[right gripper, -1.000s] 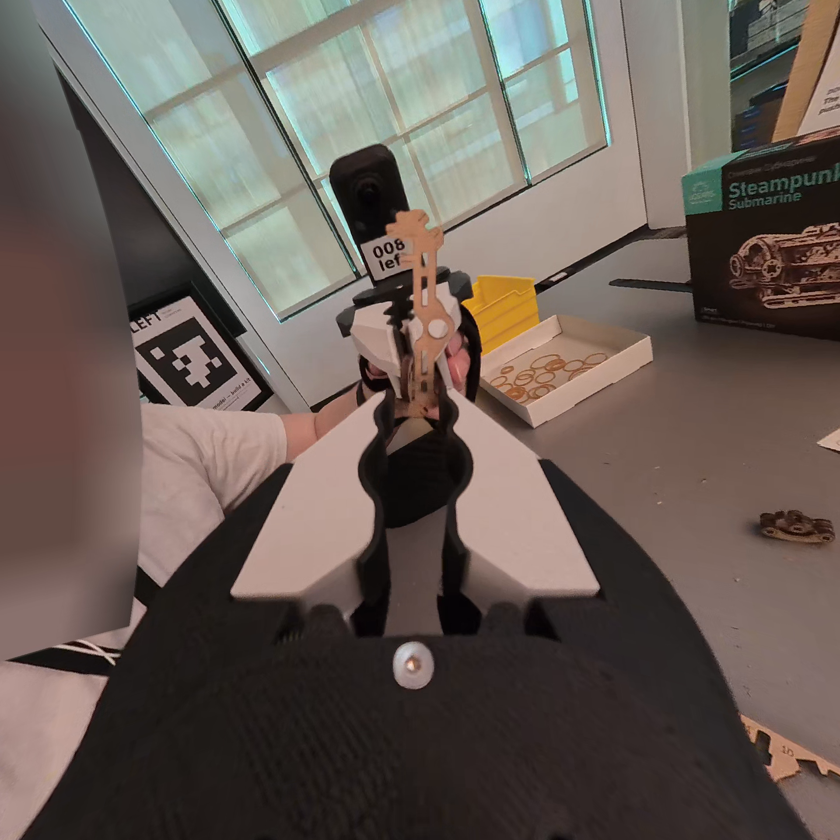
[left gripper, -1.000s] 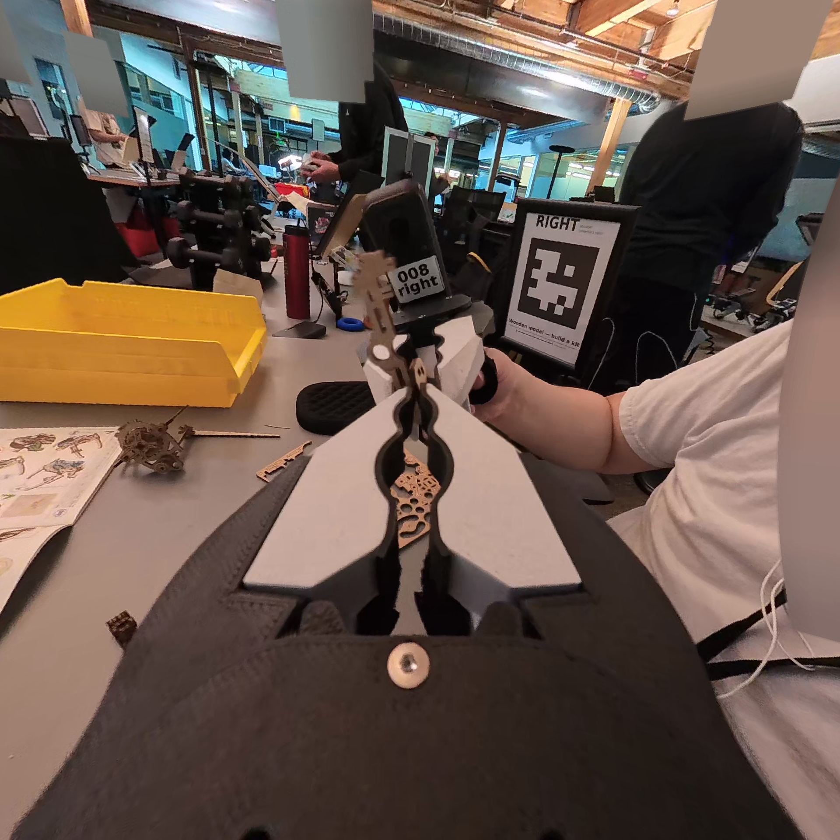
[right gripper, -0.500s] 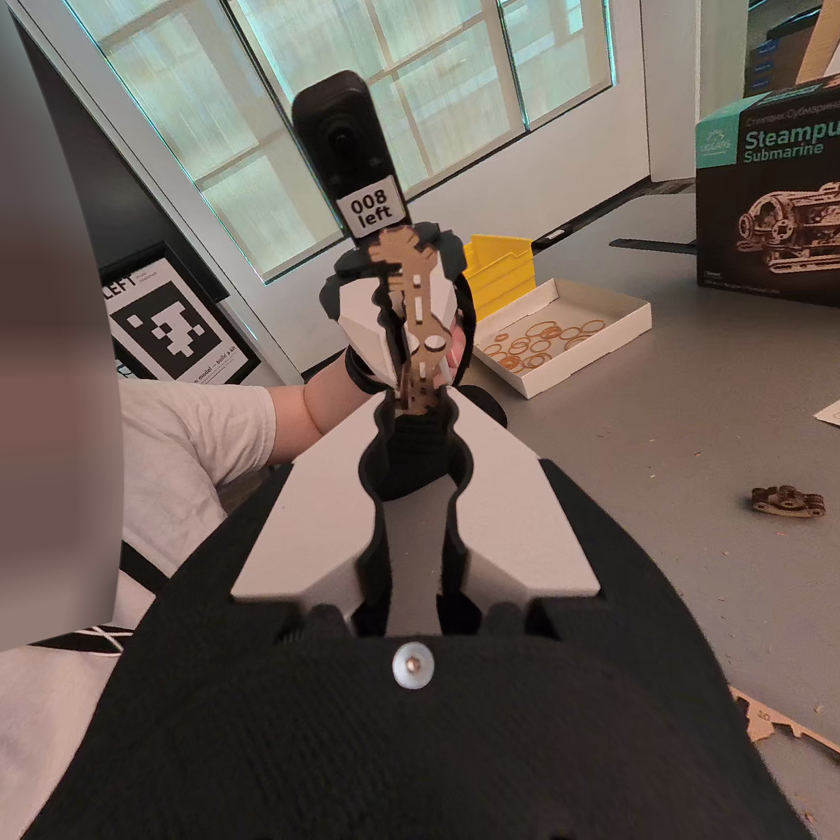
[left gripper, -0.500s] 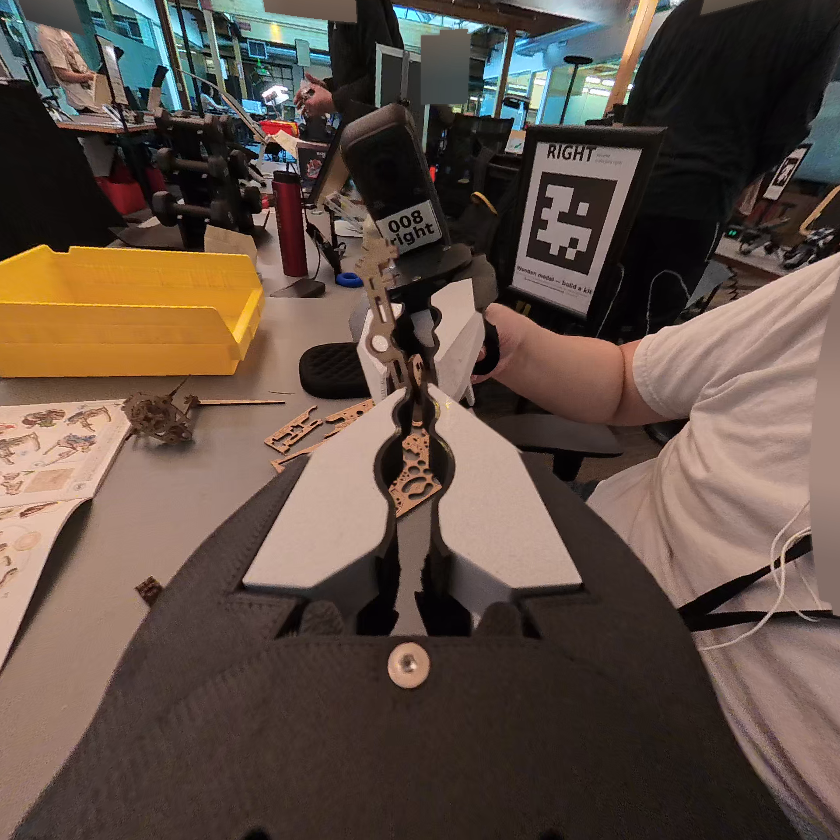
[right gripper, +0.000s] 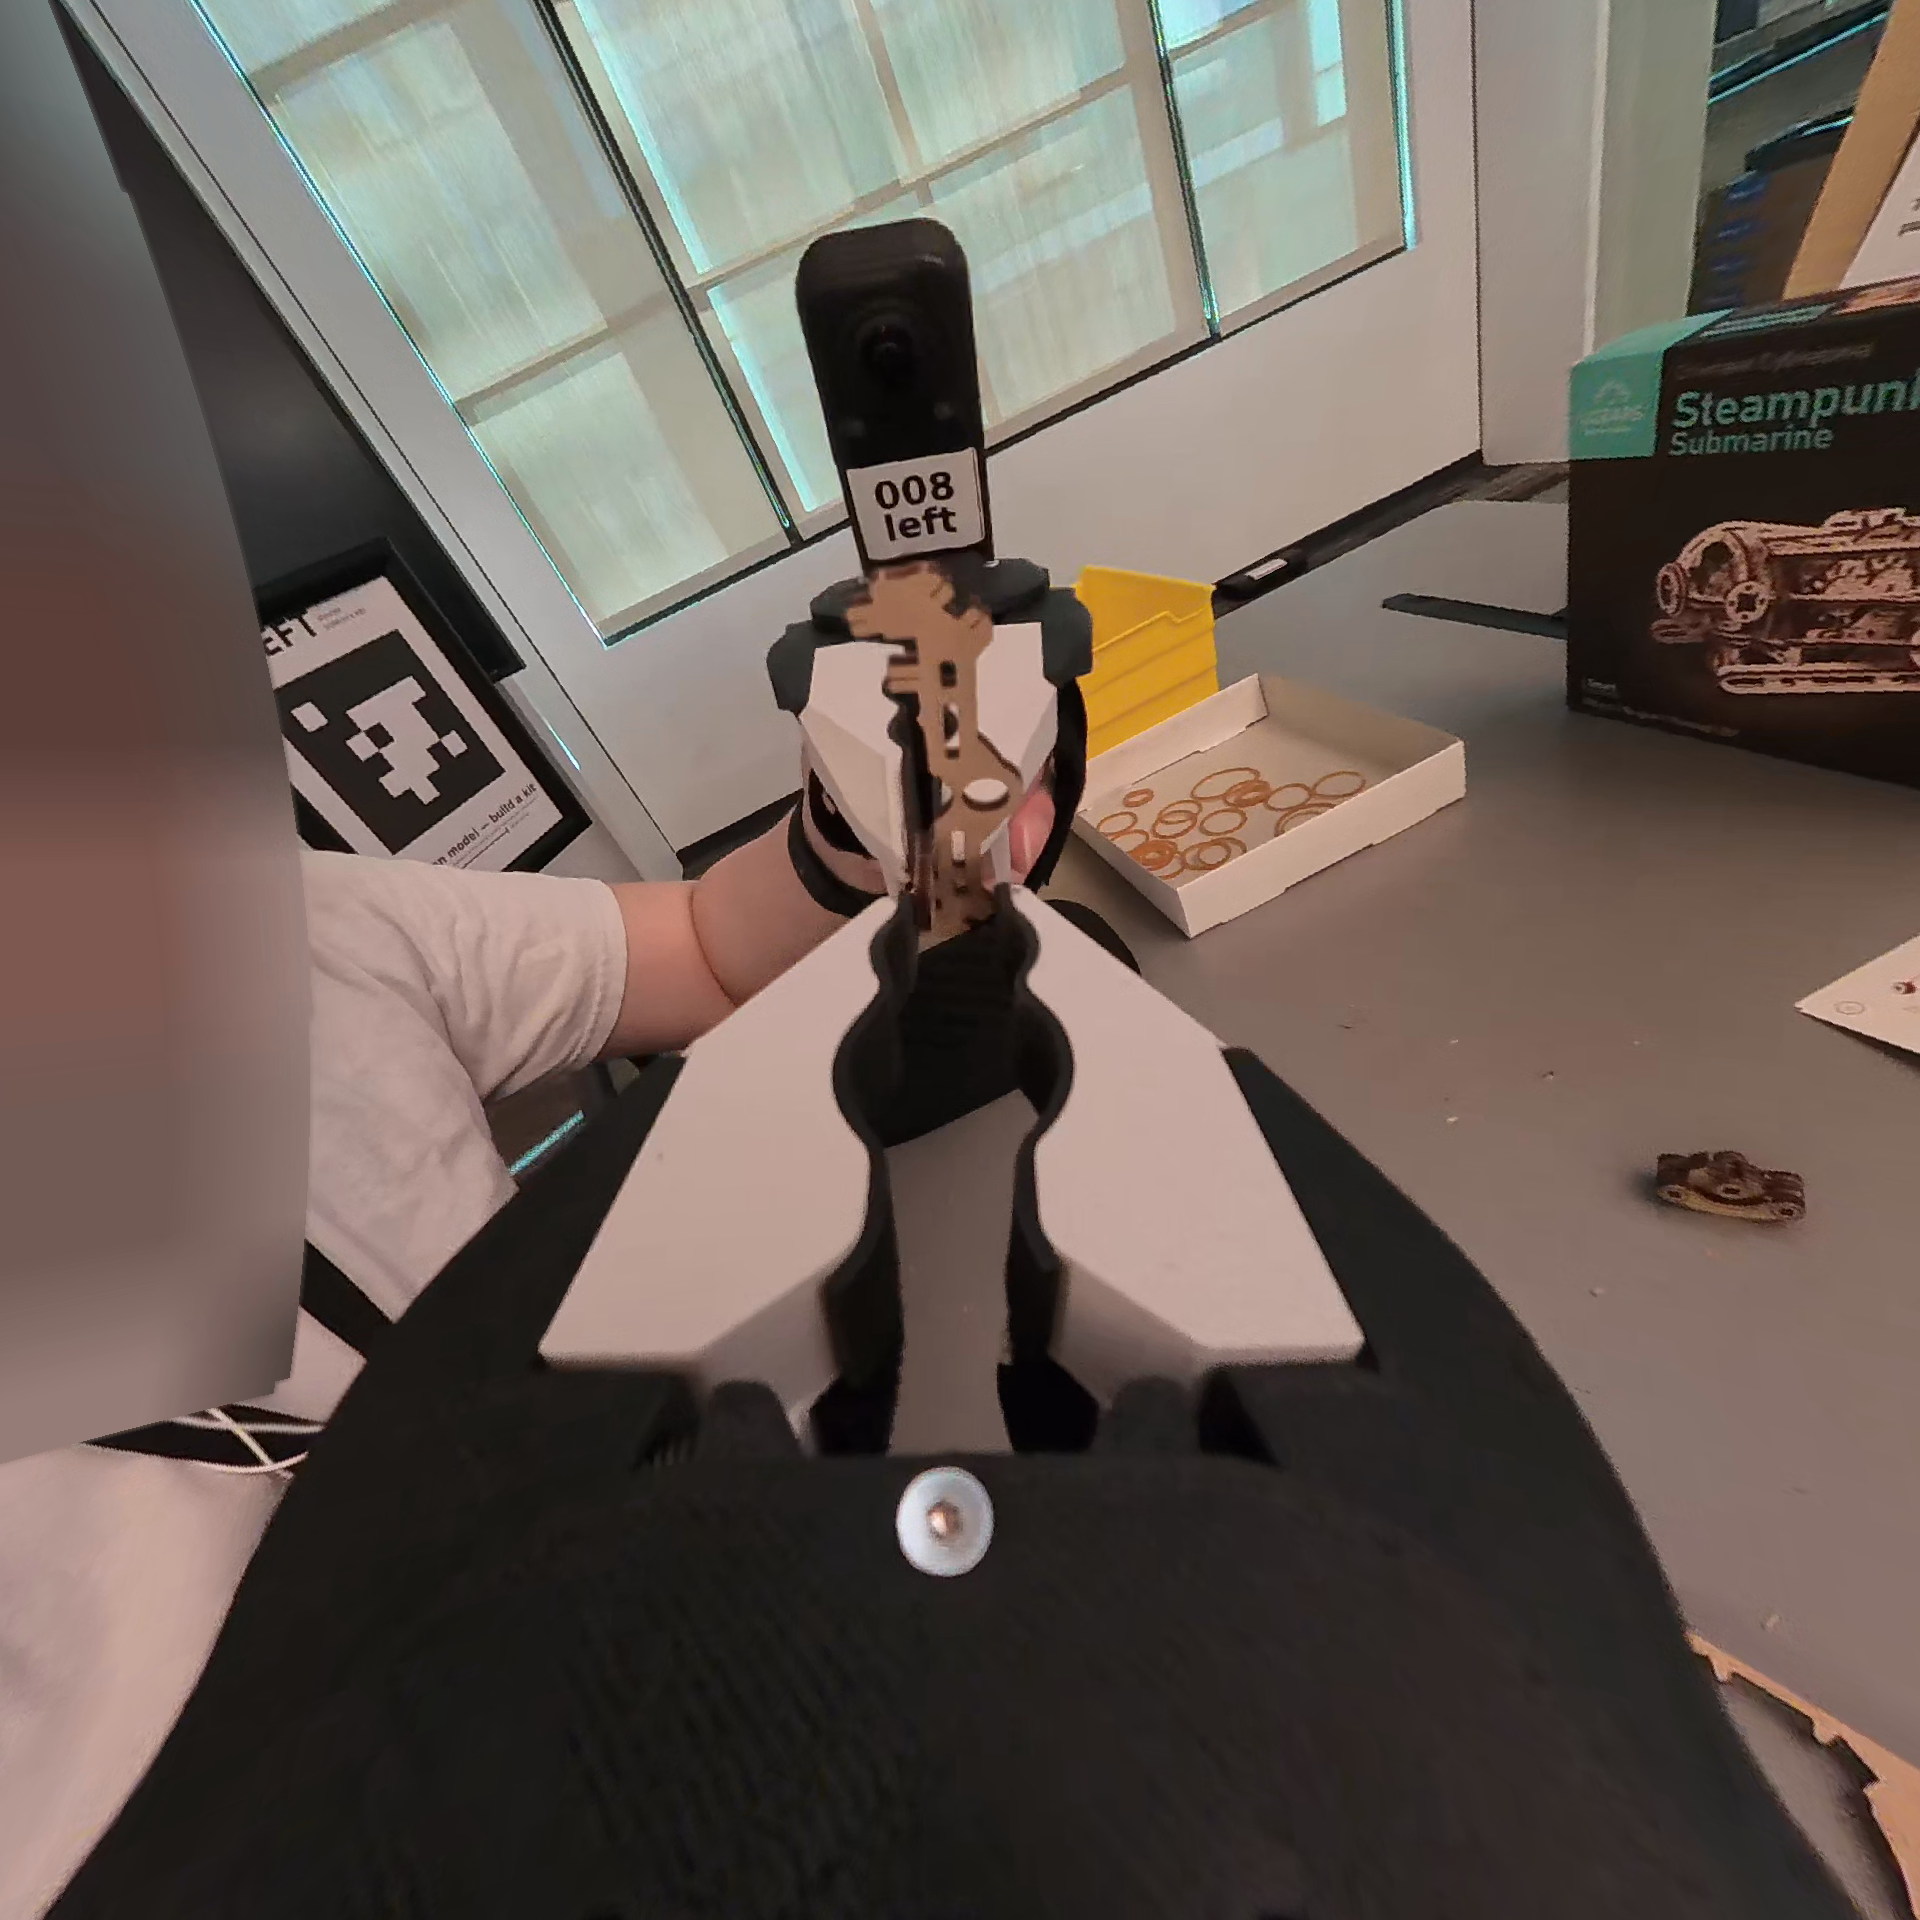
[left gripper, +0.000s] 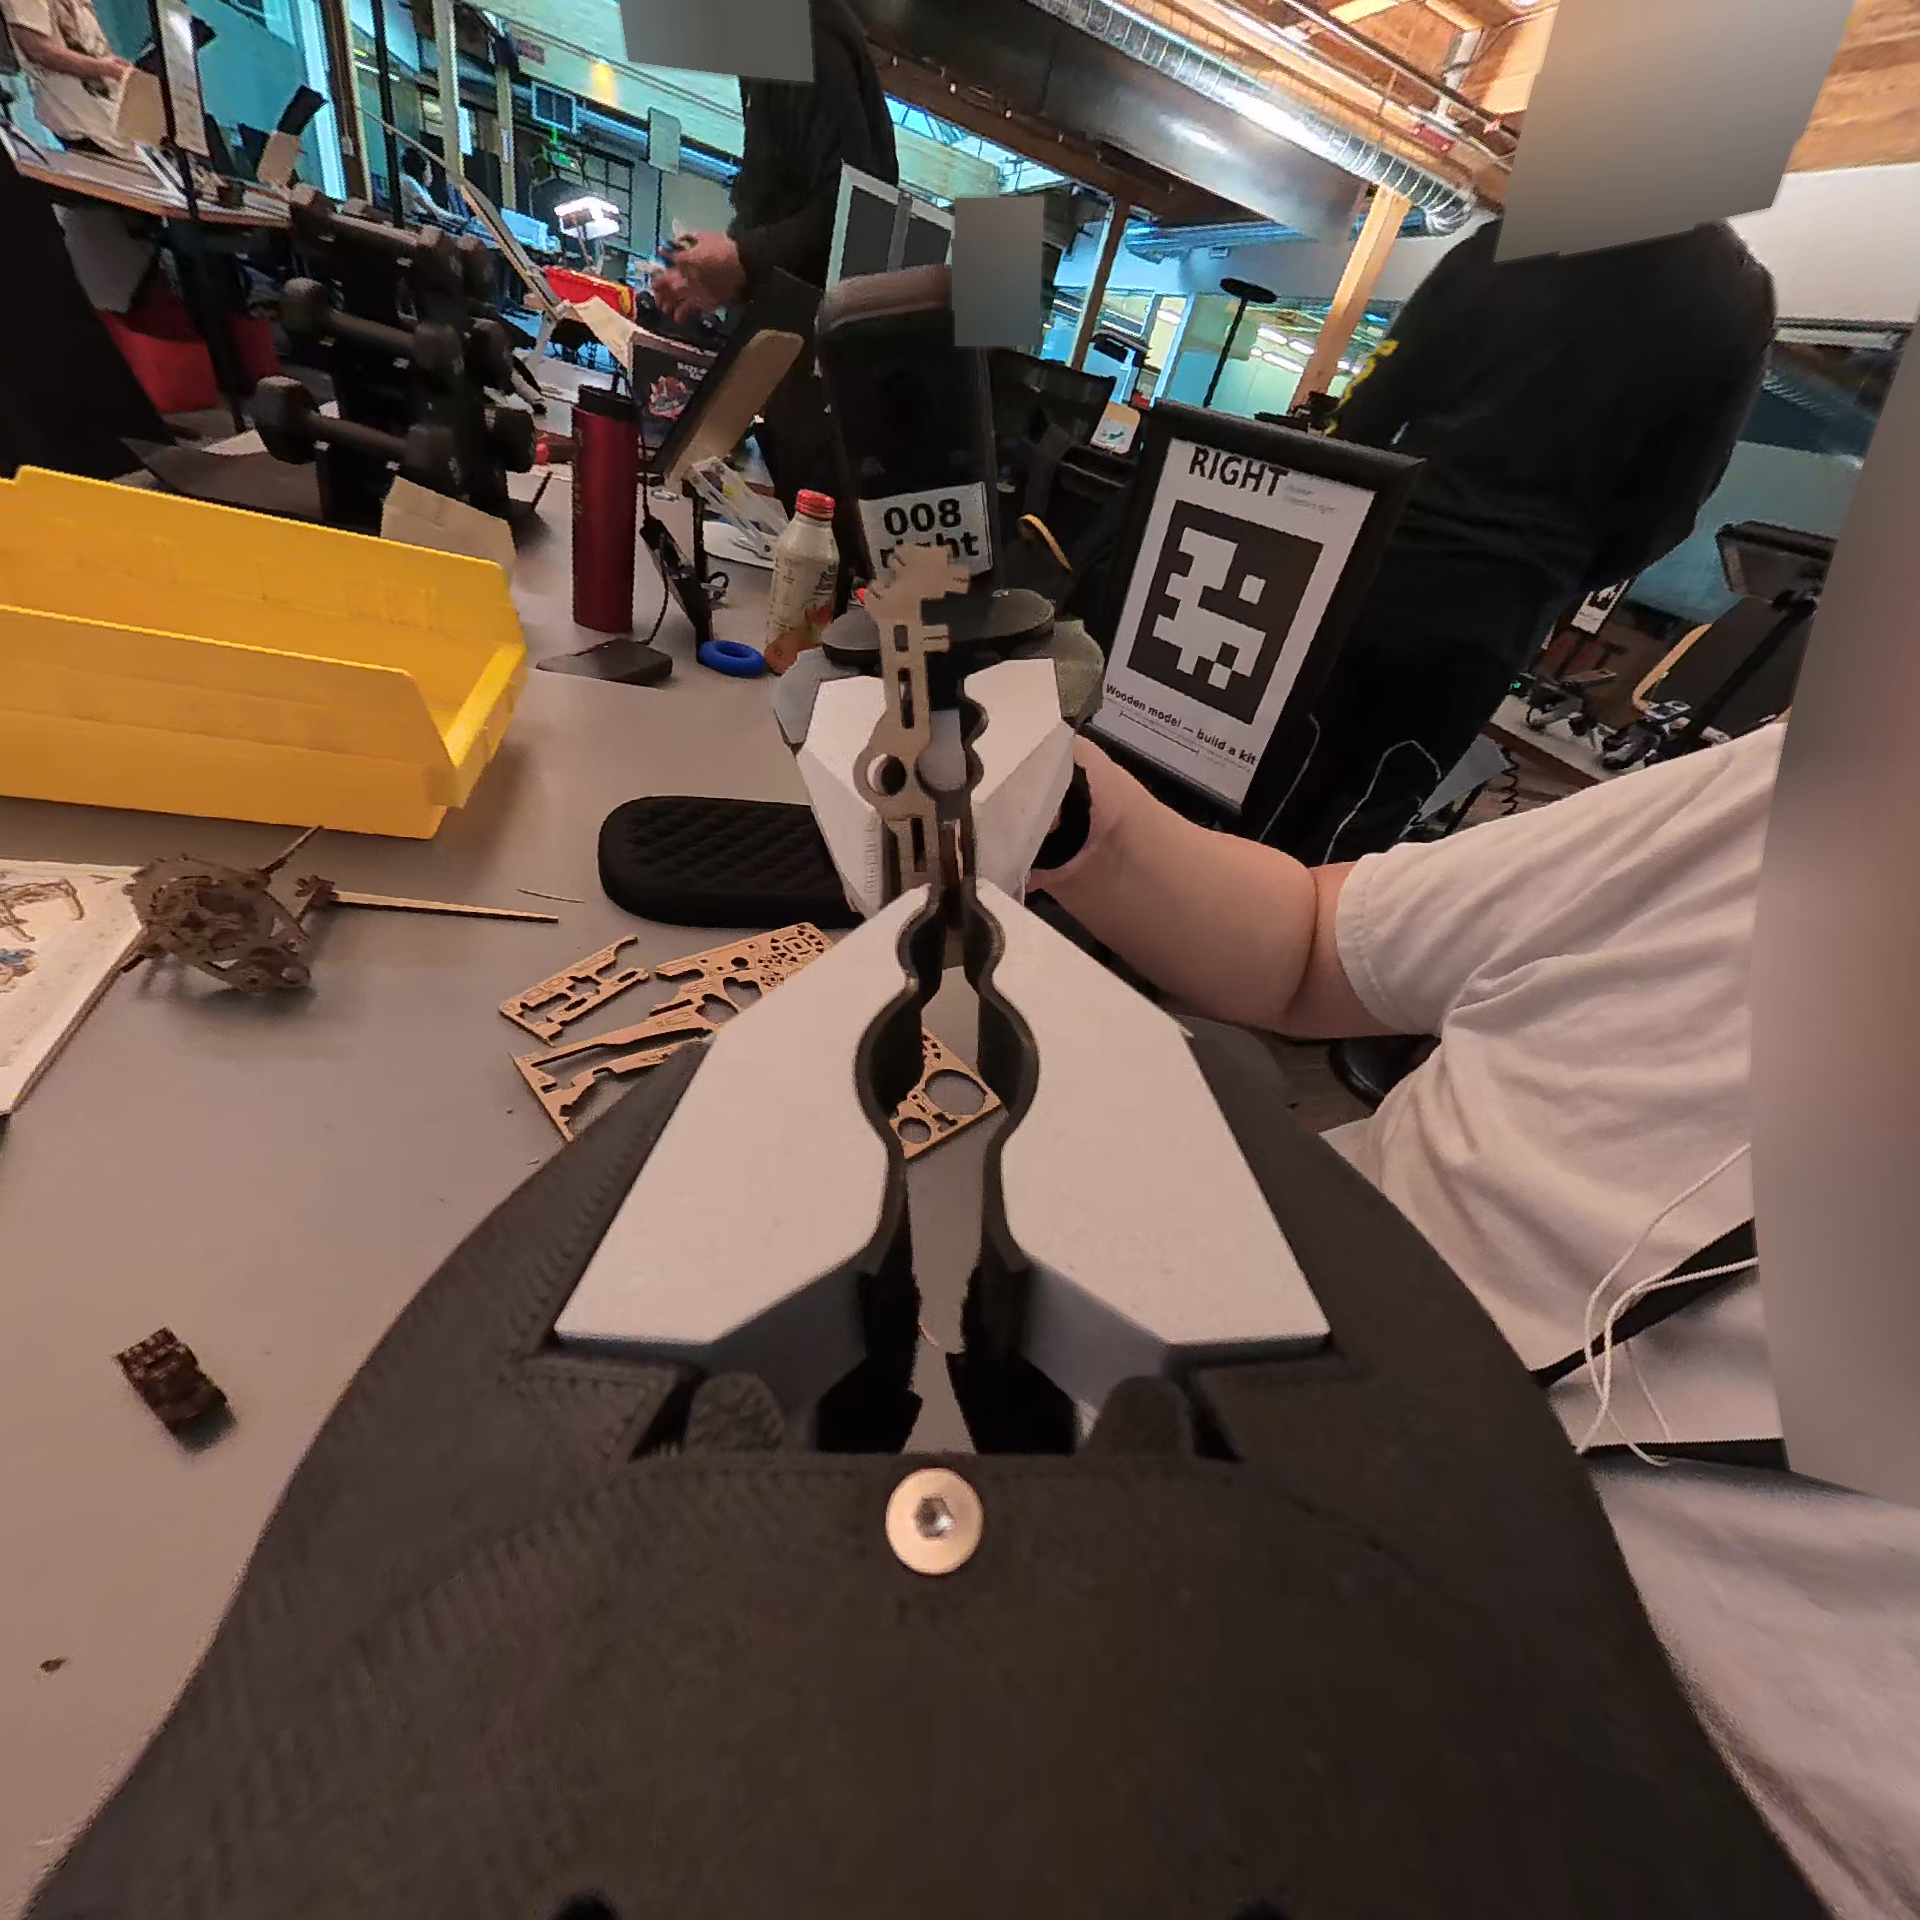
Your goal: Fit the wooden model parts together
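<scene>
A flat, light wooden strip [left gripper: 902, 717] with holes and a notched top stands upright between my two grippers, which face each other tip to tip above the grey table [left gripper: 312, 1143]. My left gripper [left gripper: 948, 906] is shut on the strip's lower end, where a second small wooden piece [left gripper: 951, 847] sits against it. In the right wrist view the strip [right gripper: 961, 748] rises from my right gripper [right gripper: 951, 914], which is shut on the same lower end. Each view shows the other gripper right behind the strip.
A yellow bin [left gripper: 239, 665], a part-built wooden model [left gripper: 223, 920], cut-out wooden sheets [left gripper: 644, 997], a black pad [left gripper: 717, 862] and a booklet [left gripper: 42, 935] lie on the left. A white tray of rubber bands [right gripper: 1392, 821], the kit box [right gripper: 1756, 540] and a small assembly [right gripper: 1730, 1184] are on the right. Left and right tips are no more than a few centimetres apart.
Both grippers stayed shut on the strip and moved together over the table. The right gripper, tilted half a second ago, now stands more upright with the strip.
</scene>
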The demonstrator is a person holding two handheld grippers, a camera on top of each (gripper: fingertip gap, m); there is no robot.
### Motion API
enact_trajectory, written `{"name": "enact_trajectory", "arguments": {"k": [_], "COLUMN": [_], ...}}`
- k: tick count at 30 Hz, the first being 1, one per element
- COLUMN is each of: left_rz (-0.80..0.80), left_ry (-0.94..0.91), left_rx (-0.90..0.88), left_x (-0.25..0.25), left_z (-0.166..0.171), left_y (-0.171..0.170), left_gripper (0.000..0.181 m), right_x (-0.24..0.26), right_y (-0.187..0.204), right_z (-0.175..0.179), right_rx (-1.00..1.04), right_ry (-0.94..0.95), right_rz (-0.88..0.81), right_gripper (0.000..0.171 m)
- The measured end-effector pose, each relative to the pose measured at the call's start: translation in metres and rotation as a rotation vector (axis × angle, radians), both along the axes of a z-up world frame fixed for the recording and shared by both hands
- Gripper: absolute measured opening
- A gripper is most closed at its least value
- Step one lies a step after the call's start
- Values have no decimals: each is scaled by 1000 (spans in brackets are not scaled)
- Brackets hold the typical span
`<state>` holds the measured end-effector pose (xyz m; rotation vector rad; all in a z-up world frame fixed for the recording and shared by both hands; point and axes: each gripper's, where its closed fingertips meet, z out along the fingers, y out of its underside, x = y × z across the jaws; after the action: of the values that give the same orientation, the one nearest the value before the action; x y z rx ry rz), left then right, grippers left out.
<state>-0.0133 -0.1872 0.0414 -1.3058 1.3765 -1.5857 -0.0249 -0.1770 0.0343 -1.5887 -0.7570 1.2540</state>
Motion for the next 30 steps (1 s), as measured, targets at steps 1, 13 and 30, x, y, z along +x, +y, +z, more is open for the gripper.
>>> {"name": "enact_trajectory", "arguments": {"k": [1,13,30], "left_rz": [-3,20,-64], "left_ry": [-2,26,-19], "left_rx": [-1,94,98], "left_x": [0,2,-4], "left_z": [0,-6,4], "left_y": [0,-1,-16], "left_gripper": [0,14,11], "right_x": [0,0,-6], "right_y": [-1,-5,-19], "right_z": [0,-1,10], "right_rx": [1,-69,78], "right_ry": [6,62,12], "right_rz": [6,46,81], "right_gripper": [12,11,6]}}
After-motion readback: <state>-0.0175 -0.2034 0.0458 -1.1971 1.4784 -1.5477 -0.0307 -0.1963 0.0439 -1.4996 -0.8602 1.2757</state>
